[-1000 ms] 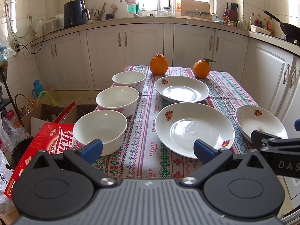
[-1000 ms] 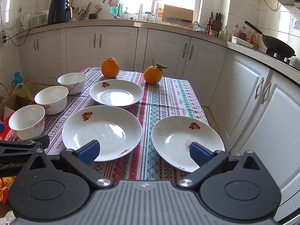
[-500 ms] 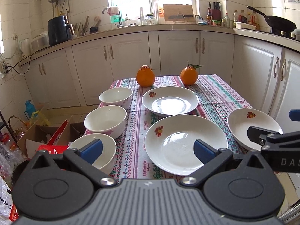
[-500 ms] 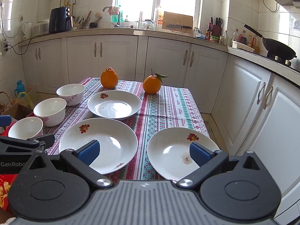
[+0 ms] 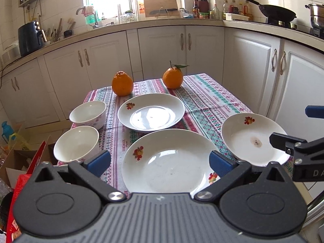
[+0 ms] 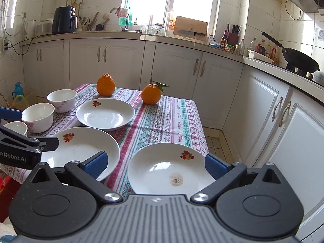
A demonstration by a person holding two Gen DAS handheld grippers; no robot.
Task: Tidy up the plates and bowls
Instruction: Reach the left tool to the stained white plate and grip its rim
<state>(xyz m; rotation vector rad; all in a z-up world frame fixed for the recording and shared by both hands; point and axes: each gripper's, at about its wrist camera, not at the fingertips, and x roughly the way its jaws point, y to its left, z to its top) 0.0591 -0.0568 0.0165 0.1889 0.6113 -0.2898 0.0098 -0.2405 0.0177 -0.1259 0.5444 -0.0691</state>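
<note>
While poised over the plates (image 5: 170,162), left tool (image 5: 160,162) and right tool (image 6: 156,164) both spread wide, empty.

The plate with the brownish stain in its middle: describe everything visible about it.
The stained plate is a shallow white dish, ceramic by its gloss, with a small red-and-yellow fruit motif on its inner wall and a brownish speckled smudge at its centre. It holds nothing else and lies flat, right way up, on the patterned tablecloth near the table's right front corner, apart from the other plates. Nothing grips it; the open right gripper hovers nearby.
</note>
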